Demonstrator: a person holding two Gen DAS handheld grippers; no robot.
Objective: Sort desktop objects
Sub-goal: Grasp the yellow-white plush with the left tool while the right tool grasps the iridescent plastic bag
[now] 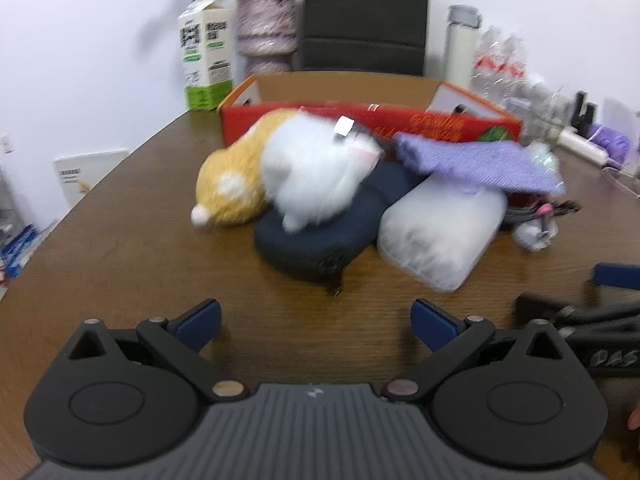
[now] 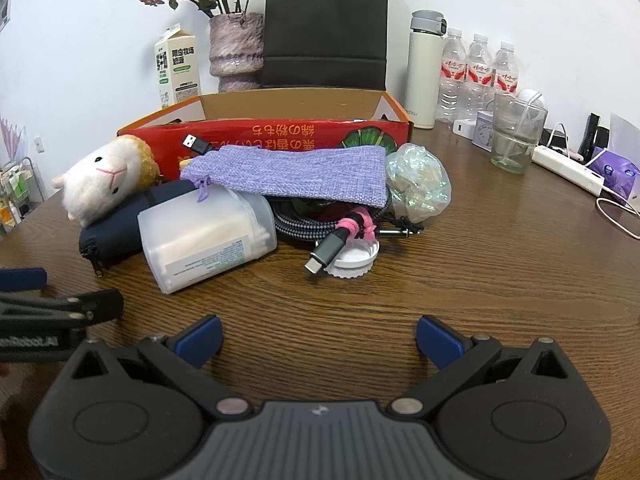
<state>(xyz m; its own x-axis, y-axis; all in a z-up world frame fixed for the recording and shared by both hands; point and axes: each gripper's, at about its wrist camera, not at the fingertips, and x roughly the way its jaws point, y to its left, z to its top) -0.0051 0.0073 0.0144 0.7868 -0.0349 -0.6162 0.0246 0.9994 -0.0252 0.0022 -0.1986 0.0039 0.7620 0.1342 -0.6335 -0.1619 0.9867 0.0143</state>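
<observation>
The left gripper (image 1: 316,322) is low over the brown table (image 1: 120,240) with its blue fingers spread wide apart and nothing between them, and the right gripper (image 2: 318,340) is the same – wide apart and empty. The two grippers sit side by side, near each other. Just past them is a heap of things to sort. Closest is a cloudy plastic box (image 2: 208,236) lying on its side, and beside it a dark blue pouch (image 2: 116,228) with a zip. A white bottle cap (image 2: 354,258) lies on the table with the end of a grey cable (image 2: 330,246) resting on it; the cable is tied with a pink strap. A white and yellow soft toy (image 2: 100,184) lies on top of the dark pouch. A purple cloth bag (image 2: 292,174) is draped over the plastic box and the cable, and a shiny crumpled wrapper (image 2: 420,184) touches its right end. Behind the heap stands an open red box (image 2: 280,136) – it looks empty from here. Farther back, by the wall, are a milk carton (image 2: 178,68), a vase (image 2: 236,50) of flowers, a black bag (image 2: 326,28), a flask (image 2: 424,68) and water bottles (image 2: 478,70)
</observation>
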